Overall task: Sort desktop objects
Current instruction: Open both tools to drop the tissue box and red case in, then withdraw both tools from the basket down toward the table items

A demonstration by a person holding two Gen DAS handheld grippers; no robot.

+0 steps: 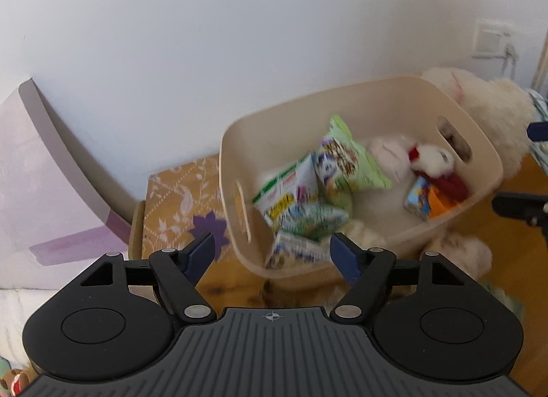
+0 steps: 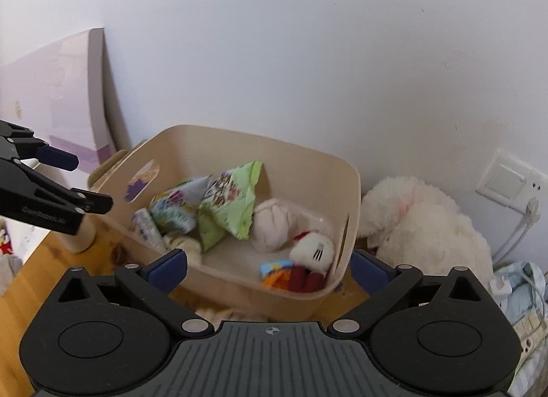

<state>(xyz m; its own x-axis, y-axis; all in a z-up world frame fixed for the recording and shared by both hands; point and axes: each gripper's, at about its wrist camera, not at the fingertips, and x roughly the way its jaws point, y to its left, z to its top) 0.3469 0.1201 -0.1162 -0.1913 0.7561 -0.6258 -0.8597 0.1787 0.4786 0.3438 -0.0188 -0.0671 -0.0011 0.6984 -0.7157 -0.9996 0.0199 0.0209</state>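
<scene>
Both tongs are wide apart with nothing between the pads, so you're holding nothing on either side right now. Your left tongs (image 1: 272, 253) hang just above the near rim of the beige bin (image 1: 404, 89), which sits right ahead of them on the wooden table (image 1: 233, 280). Your right tongs (image 2: 269, 267) sit just in front of that same bin (image 2: 239, 137), near its right corner, and the left tongs (image 2: 61, 198) poke into that view off to the left, also gaping.

Inside the bin, straight ahead of your right tongs: a green snack bag (image 2: 236, 202) leaning up toward the far side, a pile of more snack packets (image 2: 171, 212) to its left, a pale pink plush (image 2: 274, 226) in the middle, and a white plush with red clothes (image 2: 310, 253) lying at the near right end beside a small orange and blue packet (image 2: 275, 272). It's all a bit blurry in the left view, so prints on the packets are hard to read.

Past the bin, to the right of your right tongs, a big fluffy white plush (image 2: 421, 226) sits against the wall under a wall socket (image 2: 507, 184). Left of the bin there's a yellow floral cloth (image 1: 181, 198).
</scene>
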